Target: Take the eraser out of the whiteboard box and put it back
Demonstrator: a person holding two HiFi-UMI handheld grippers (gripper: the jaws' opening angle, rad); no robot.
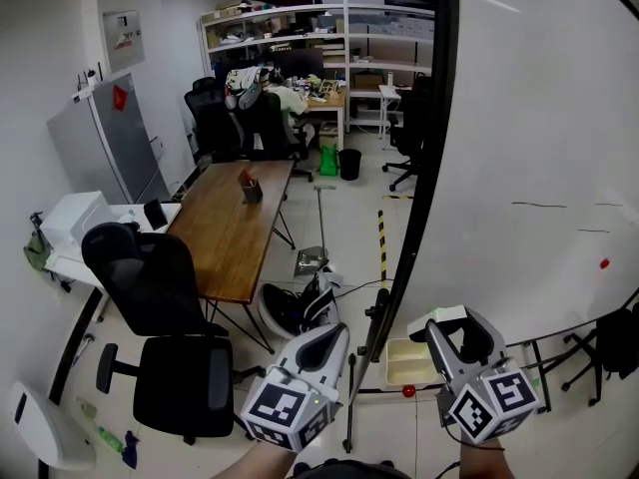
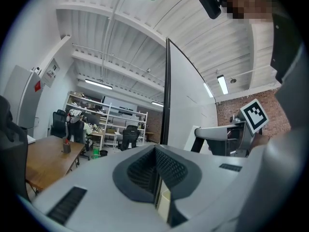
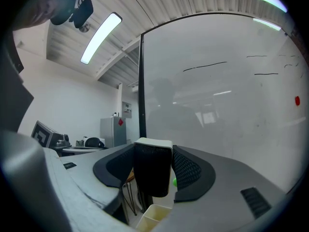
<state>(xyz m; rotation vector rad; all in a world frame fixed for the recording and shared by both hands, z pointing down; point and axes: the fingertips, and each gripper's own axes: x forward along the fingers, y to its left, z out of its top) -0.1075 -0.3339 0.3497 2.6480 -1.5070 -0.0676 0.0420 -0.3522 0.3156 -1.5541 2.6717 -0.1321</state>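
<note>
The eraser (image 1: 439,319), white on top with black felt below, is clamped between the jaws of my right gripper (image 1: 451,332), which is shut on it. It hangs above the cream whiteboard box (image 1: 409,363) fixed at the foot of the whiteboard (image 1: 529,138). In the right gripper view the eraser (image 3: 152,170) fills the gap of the right gripper (image 3: 153,164), with the box (image 3: 153,217) below it. My left gripper (image 1: 325,343) hovers left of the box, shut and holding nothing. The left gripper (image 2: 157,174) shows only a thin slit, through which a sliver of the box (image 2: 164,206) appears.
A wooden table (image 1: 235,223) and black office chairs (image 1: 160,287) stand to the left. A red ball (image 1: 408,391) lies on the floor by the box. A red magnet (image 1: 603,263) sticks to the whiteboard. Shelves (image 1: 300,28) line the far wall.
</note>
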